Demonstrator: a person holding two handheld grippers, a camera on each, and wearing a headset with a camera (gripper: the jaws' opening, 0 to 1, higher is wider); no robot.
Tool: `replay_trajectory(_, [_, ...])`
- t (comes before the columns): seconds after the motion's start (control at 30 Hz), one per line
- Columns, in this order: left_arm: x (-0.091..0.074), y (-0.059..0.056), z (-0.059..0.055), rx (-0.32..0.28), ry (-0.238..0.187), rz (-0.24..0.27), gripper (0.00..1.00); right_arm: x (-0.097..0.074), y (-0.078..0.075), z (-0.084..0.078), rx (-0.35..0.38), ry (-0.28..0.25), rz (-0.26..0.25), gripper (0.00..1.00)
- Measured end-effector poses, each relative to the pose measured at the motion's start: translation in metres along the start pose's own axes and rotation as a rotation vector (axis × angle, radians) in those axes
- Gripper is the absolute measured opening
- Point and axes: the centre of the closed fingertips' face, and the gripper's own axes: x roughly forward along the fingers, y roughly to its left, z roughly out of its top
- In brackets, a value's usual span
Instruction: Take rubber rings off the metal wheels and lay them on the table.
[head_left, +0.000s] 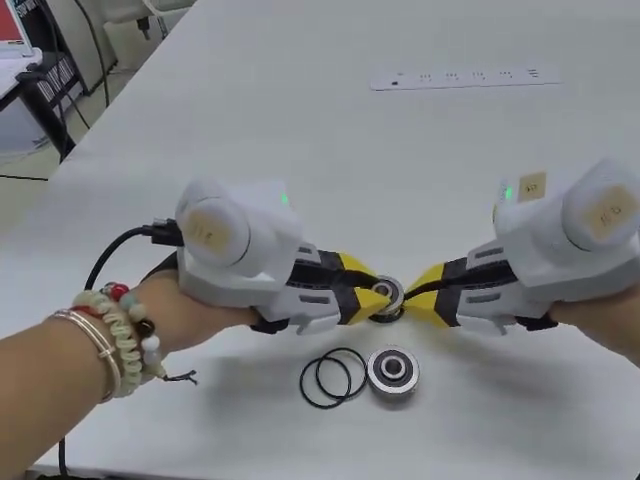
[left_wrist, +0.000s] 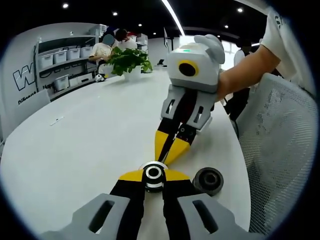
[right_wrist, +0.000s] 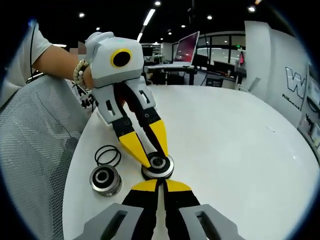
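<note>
A metal wheel (head_left: 386, 294) with a dark band round its rim is held just above the white table (head_left: 300, 150). My left gripper (head_left: 372, 298) is shut on the wheel (left_wrist: 153, 172), one yellow tip on each side. From the opposite side my right gripper (head_left: 408, 295) meets it. Its jaws (right_wrist: 159, 185) are pinched together at the near rim of the wheel (right_wrist: 159, 165), where the black rubber ring sits. A second wheel (head_left: 392, 371) lies flat on the table below. Beside it lie two loose rubber rings (head_left: 335, 377), overlapping.
A white power strip (head_left: 465, 77) lies far back on the table. The near table edge runs just below the loose wheel (right_wrist: 105, 179) and rings (right_wrist: 108, 155). A mesh chair (left_wrist: 280, 150) stands off the table's side. Plants and shelves (left_wrist: 127, 60) lie far off.
</note>
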Motion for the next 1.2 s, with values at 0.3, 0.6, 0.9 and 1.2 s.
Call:
replay_trajectory(0.3, [0.000, -0.001, 0.000, 0.002, -0.006, 0.005, 0.07, 0.001, -0.005, -0.003, 0.073, 0.031, -0.051, 0.00])
replay_trajectory(0.6, [0.000, -0.002, 0.000, 0.002, -0.013, 0.008, 0.07, -0.003, -0.013, -0.001, 0.501, -0.092, -0.031, 0.00])
replay_trajectory(0.9, [0.000, -0.003, 0.000, 0.030, -0.010, 0.007, 0.07, -0.010, -0.010, 0.009, 0.592, -0.173, 0.001, 0.00])
replay_trajectory(1.2, [0.000, -0.001, 0.000, 0.032, -0.010, 0.013, 0.07, -0.007, -0.005, 0.018, 0.542, -0.171, 0.009, 0.00])
